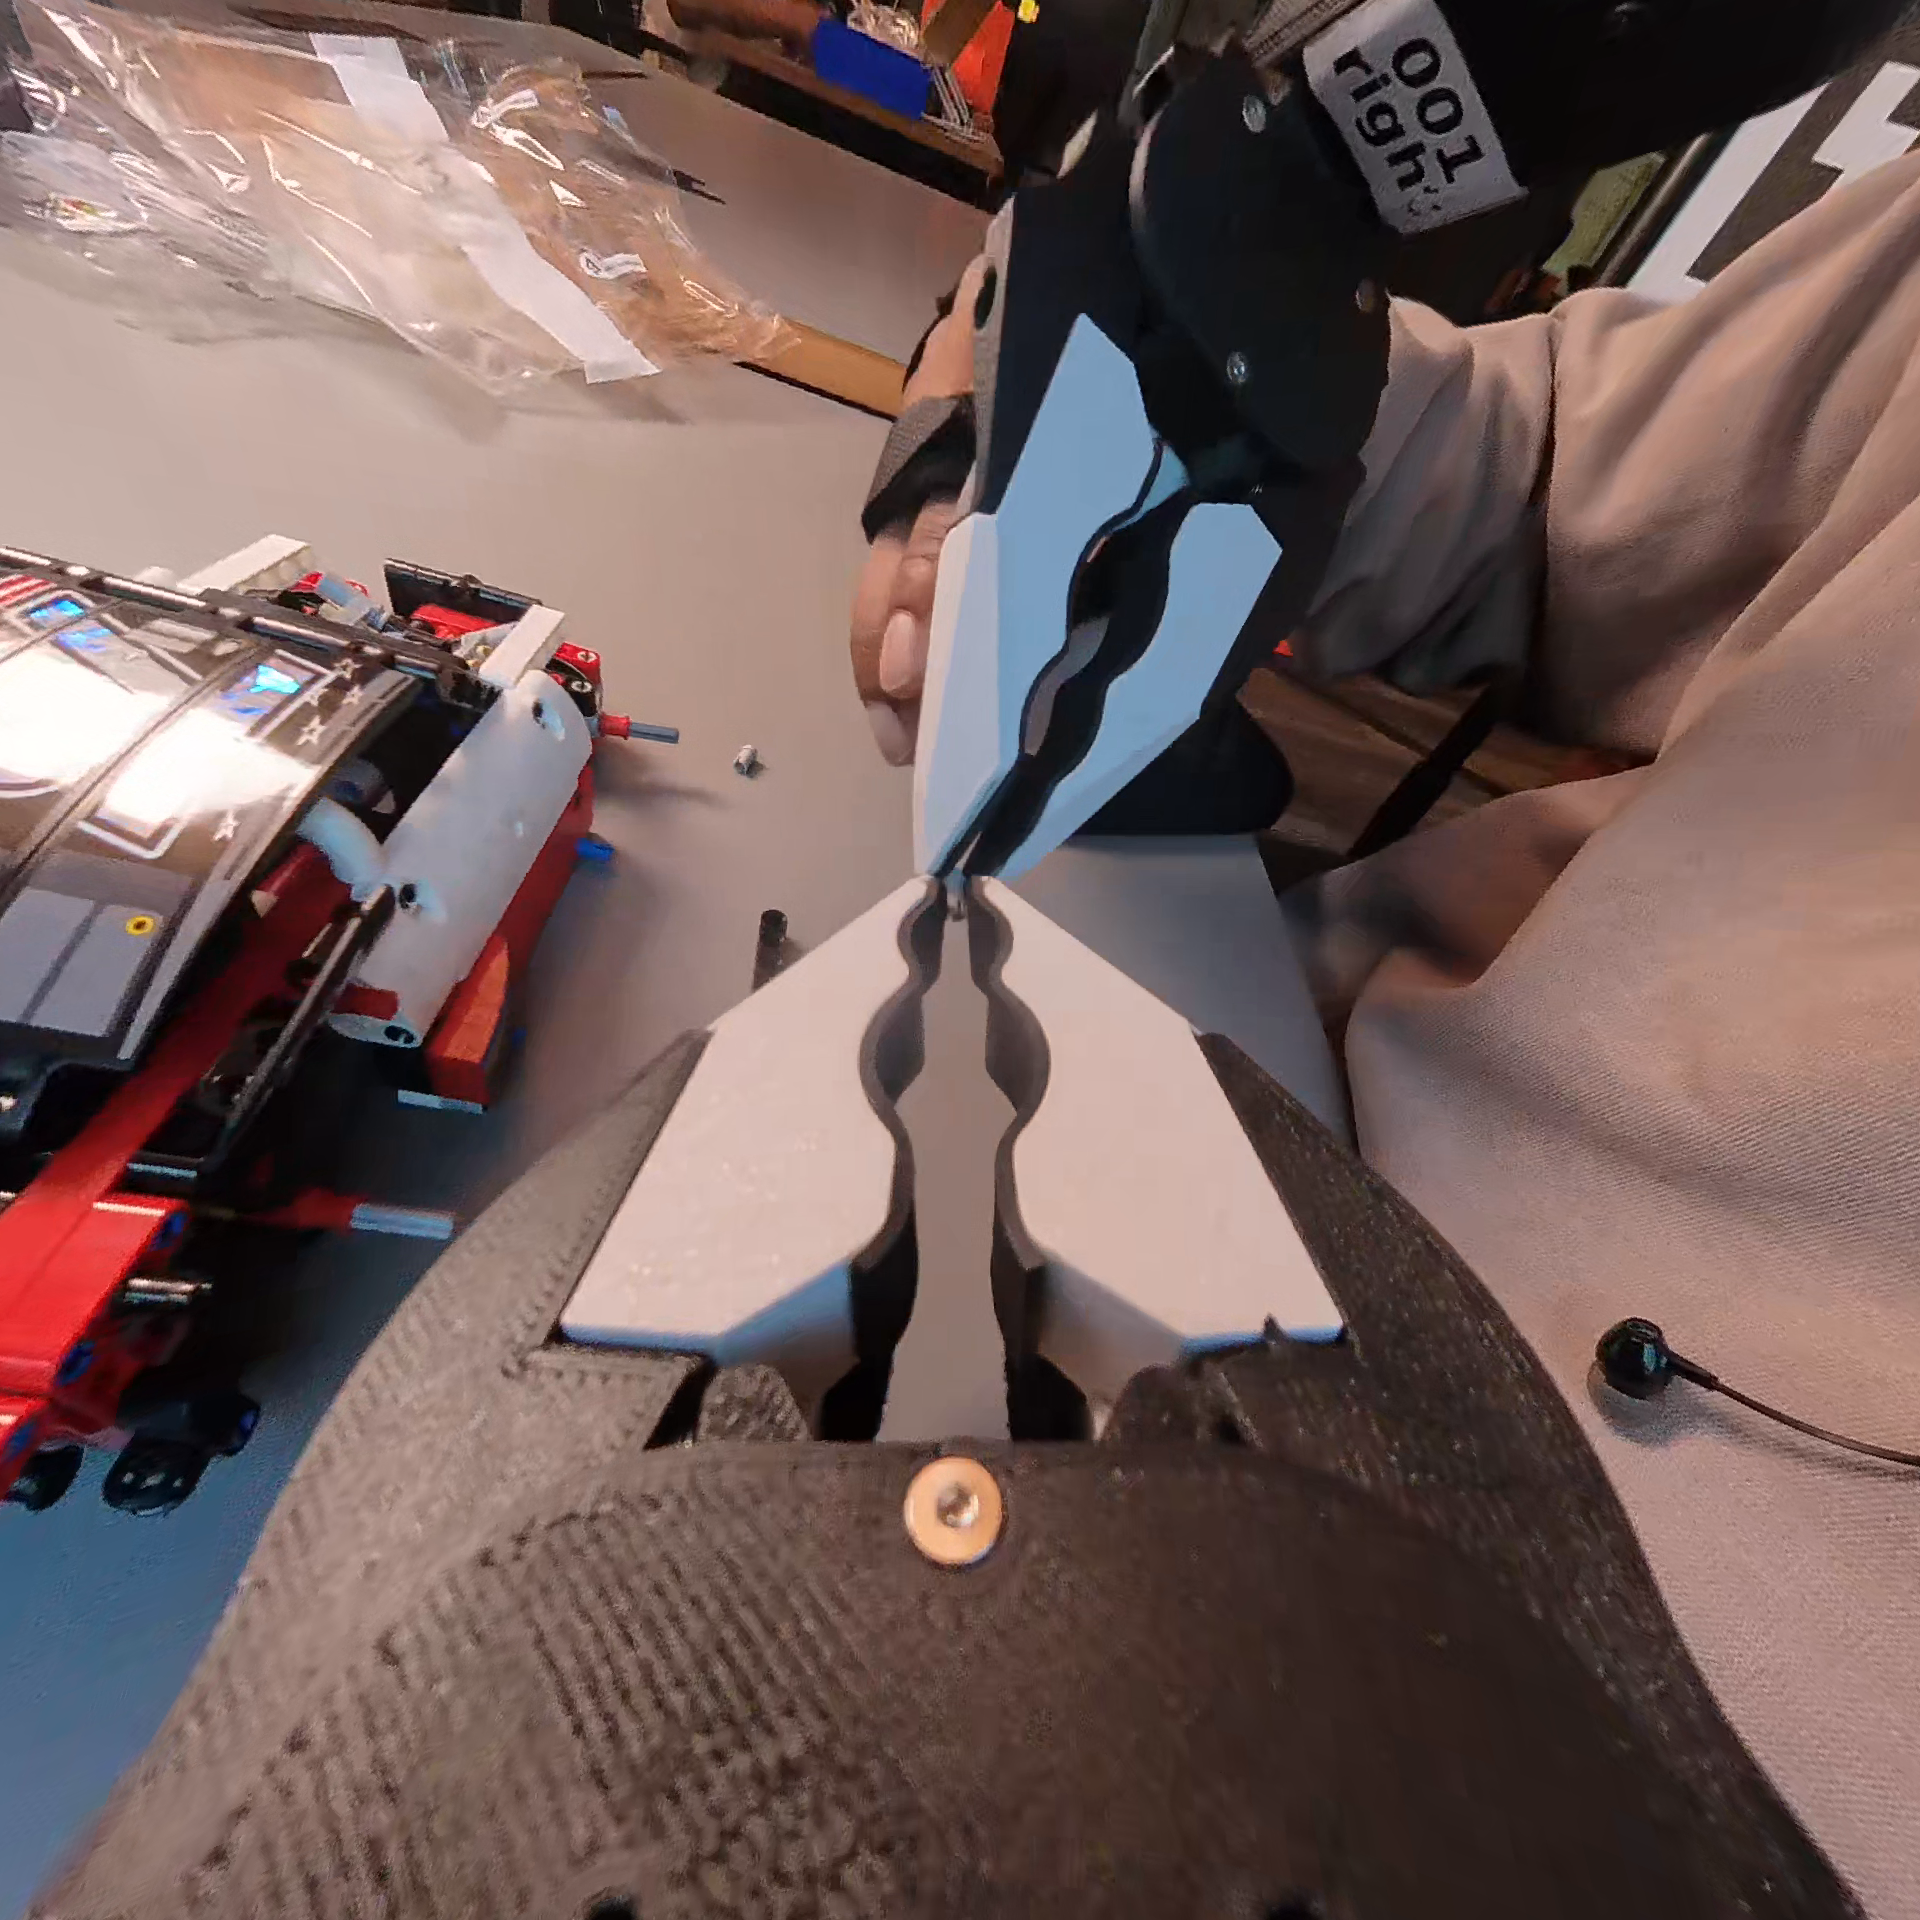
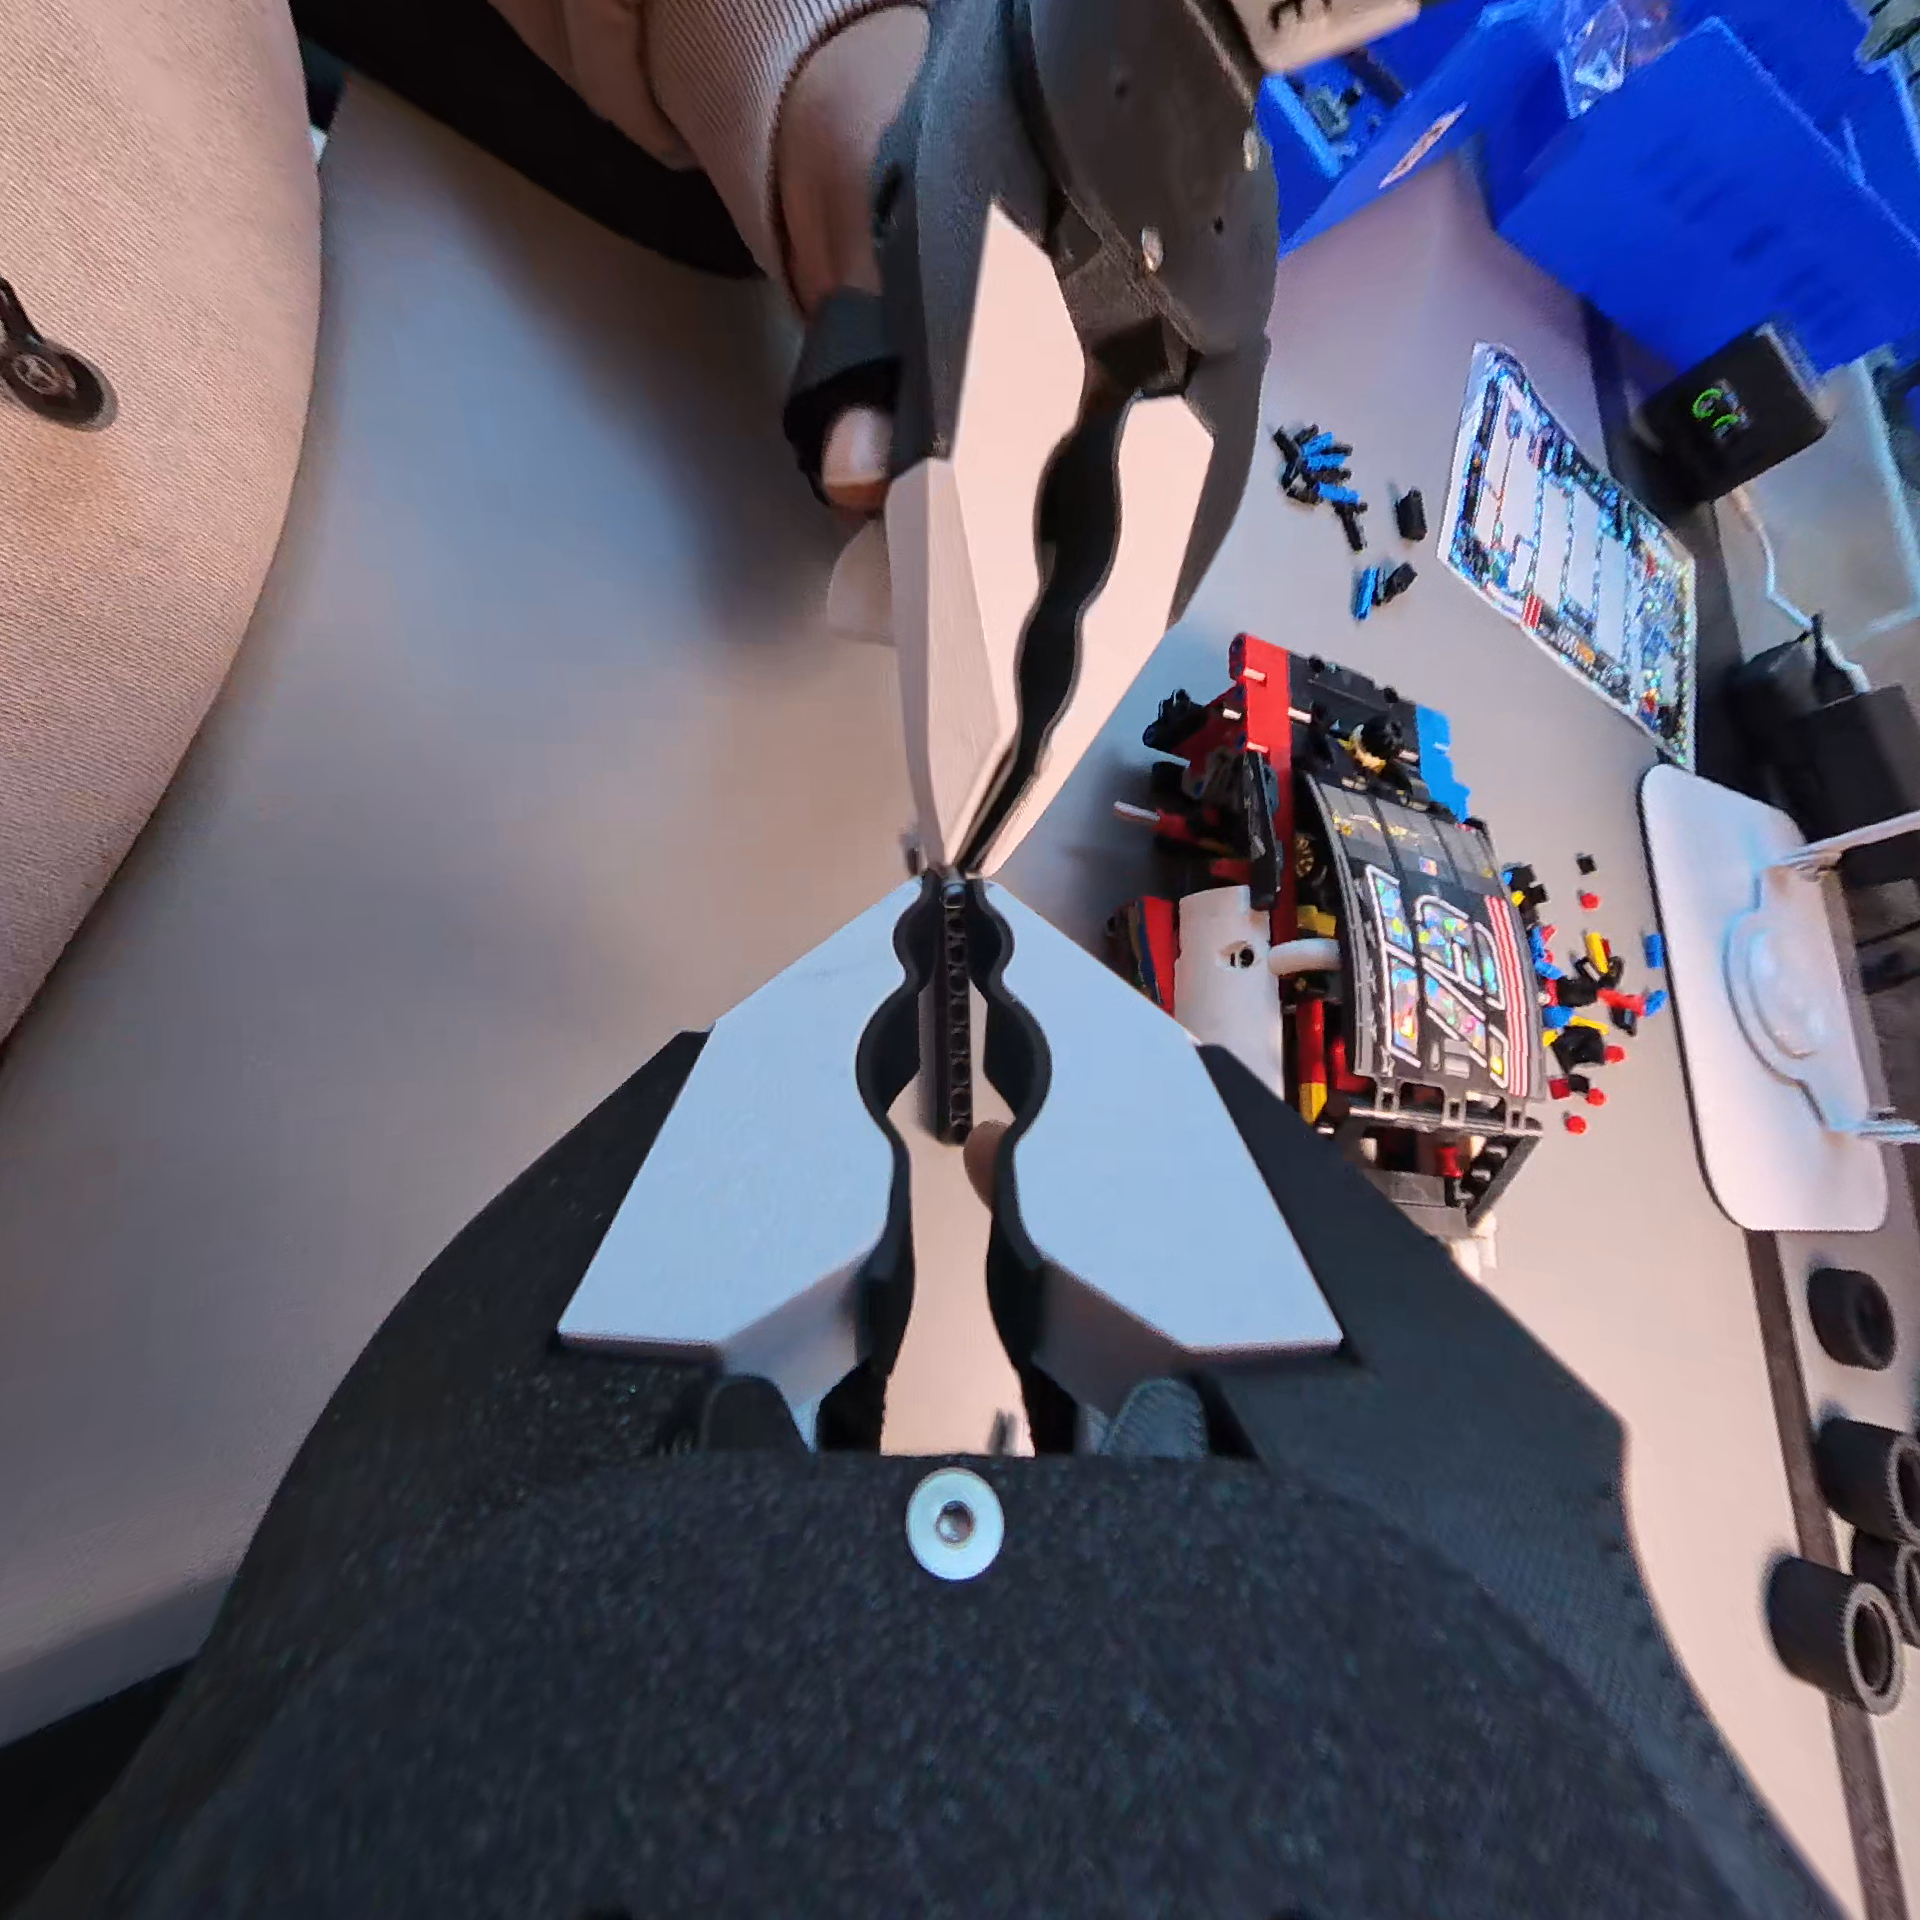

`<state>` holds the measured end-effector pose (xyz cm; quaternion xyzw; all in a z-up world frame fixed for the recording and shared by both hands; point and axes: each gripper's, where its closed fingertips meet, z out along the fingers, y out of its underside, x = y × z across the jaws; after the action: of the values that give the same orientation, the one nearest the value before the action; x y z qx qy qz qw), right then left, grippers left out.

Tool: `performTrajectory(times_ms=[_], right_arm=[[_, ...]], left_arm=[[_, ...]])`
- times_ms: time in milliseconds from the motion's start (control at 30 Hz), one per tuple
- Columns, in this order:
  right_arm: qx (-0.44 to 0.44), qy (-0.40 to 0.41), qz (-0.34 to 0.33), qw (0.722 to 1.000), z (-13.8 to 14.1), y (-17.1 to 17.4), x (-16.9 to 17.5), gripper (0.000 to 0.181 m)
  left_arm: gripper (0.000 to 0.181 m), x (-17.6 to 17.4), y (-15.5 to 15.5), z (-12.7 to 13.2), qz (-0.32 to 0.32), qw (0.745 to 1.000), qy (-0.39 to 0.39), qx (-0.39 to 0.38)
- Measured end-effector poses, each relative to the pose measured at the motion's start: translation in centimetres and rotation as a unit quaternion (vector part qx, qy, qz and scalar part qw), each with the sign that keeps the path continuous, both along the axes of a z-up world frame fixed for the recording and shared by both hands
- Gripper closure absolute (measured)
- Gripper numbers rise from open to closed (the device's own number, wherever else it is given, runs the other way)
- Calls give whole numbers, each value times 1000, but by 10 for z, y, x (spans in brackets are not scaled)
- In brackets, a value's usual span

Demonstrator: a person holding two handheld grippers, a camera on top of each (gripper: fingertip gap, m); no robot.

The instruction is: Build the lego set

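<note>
Two handheld grippers meet tip to tip above a grey tabletop during the building of a toy car. The right gripper is clamped on a long black beam with a row of holes, which runs back between its grey fingers. The left gripper, nearly closed, pinches something small and pale at its very tip, where it touches the tip of the other gripper; what the piece is cannot be made out, though it may be a pin.

The half-built car, in red, black and white with a shiny stickered roof, sits on the tabletop well to the side of both grippers. Loose small parts lie scattered just beside it, more pins and a sticker sheet farther off, and black tyres along the edge. Empty clear bags lie beyond the car in the left view.

The step in hand appears to be joining the small piece to the end of the beam, in mid-air, before either goes to the car. The next move would call for lining the piece up with the end hole and pressing it straight in, both grips held firm.
</note>
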<state>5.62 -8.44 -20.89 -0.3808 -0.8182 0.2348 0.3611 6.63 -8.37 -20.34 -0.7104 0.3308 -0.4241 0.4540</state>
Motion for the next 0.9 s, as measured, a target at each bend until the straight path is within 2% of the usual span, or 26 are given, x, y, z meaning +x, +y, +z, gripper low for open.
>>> performTrajectory(times_ms=[33,300,467,533,633,700,767,900], right_arm=[[3,5,3,1000,2,-2,0,179],[1,29,18,999,10,-8,-1,179],[-12,12,13,1000,6,-6,2,179],[-1,-13,-9,1000,0,10,6,180],[12,-85,-43,995,-19,40,20,179],[25,-123,-42,991,-30,49,25,179],[36,-148,-33,988,-39,48,24,179],[59,-184,-25,981,-52,49,24,179]], left_arm=[[180,0,-1,1,-4,1000,-5,0],[181,0,-6,7,-23,999,-32,-7],[176,-5,0,6,-7,1000,-29,-6],[172,-10,7,-1,13,1000,9,14],[162,-22,25,-25,55,989,127,58],[152,-26,32,-43,55,975,202,72],[147,-23,29,-56,30,972,227,53],[149,-20,25,-64,14,968,246,44]])
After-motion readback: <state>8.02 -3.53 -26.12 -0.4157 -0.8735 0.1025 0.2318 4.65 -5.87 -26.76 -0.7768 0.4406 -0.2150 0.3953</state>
